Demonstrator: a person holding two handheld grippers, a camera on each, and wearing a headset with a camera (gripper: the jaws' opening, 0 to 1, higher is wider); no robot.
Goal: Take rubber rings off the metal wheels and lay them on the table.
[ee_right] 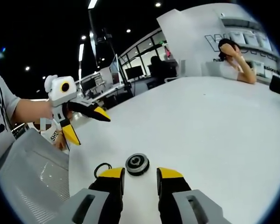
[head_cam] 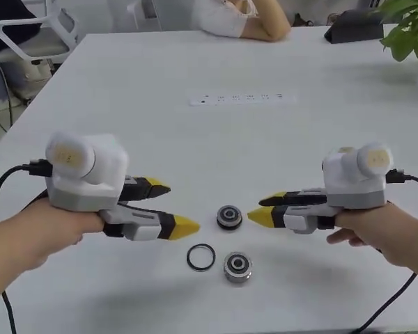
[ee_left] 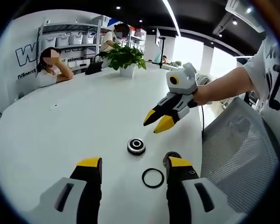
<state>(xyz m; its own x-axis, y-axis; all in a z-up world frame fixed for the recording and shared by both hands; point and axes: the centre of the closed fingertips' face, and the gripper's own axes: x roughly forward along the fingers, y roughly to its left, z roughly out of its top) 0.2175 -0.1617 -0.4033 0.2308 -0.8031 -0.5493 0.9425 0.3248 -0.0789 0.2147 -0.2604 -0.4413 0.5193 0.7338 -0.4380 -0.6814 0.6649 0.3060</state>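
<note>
Ring [head_cam: 200, 257] lies beside one metal wheel [head_cam: 237, 267] near the tabletop's [head_cam: 160, 125] front edge; left gripper [head_cam: 181, 205] and right gripper [head_cam: 256, 209] gape wide, empty.

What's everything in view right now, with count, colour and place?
far wheel: one, metal with dark rim, on the table between the gripper tips
near wheel: one, silvery, closer to the person
ring: one, black, flat on the table, left of the near wheel
power strip: one, white, mid-table
plant: one, green, far right
dark object: one, black, far right edge
chair: one, white, far left
person: one, white top, across the table
table: one, white
left gripper: one, white, yellow tips, open
right gripper: one, same colours, open
</note>
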